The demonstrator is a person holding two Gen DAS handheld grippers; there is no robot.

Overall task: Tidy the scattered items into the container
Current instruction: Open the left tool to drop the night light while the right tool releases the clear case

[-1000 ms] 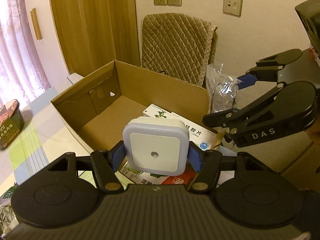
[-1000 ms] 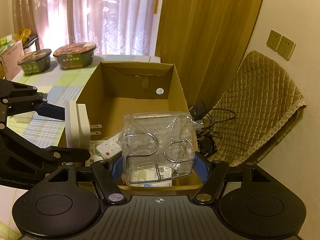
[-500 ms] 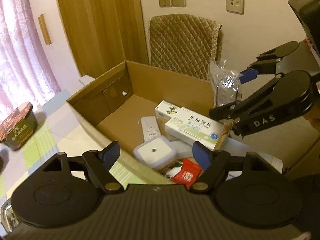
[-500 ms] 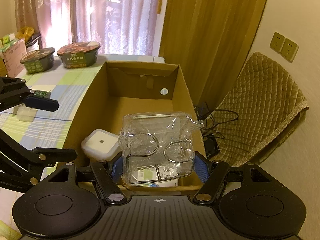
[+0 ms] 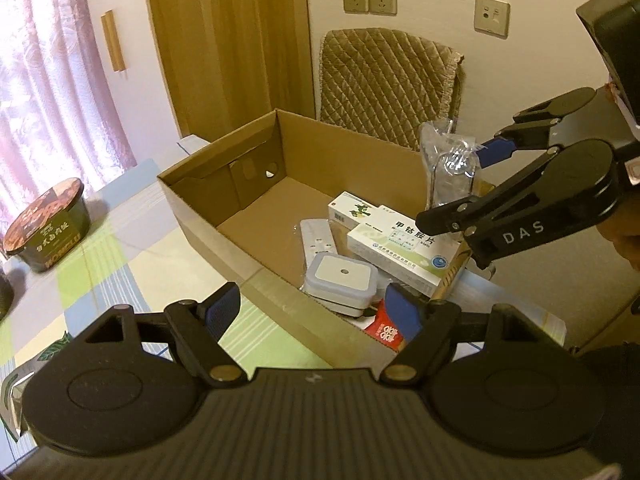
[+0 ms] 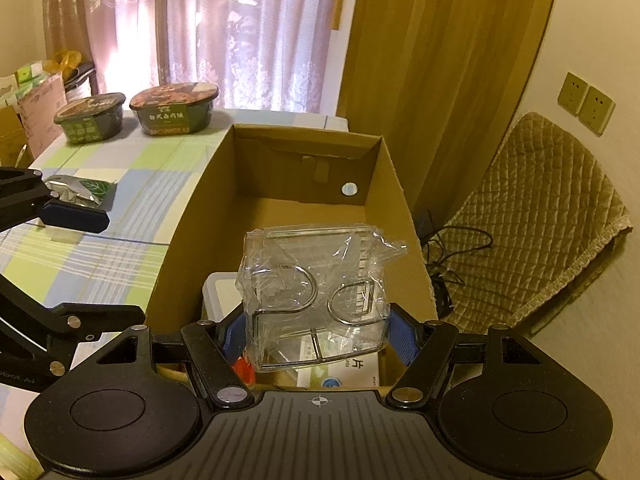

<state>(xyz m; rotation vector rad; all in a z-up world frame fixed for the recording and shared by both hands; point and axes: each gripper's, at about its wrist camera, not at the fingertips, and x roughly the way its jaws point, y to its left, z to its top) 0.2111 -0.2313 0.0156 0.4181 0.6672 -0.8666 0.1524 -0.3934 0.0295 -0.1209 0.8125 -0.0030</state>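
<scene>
Left hand-held gripper is spread wide with nothing between its fingers; the white night light lies just ahead of it inside the cardboard box, beside the medicine cartons. Right hand-held gripper clamps a plastic-wrapped clear holder above the box's near end.

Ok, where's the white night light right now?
In the left wrist view, the white night light lies inside the cardboard box, at its near end, beside the remote and medicine boxes.
</scene>
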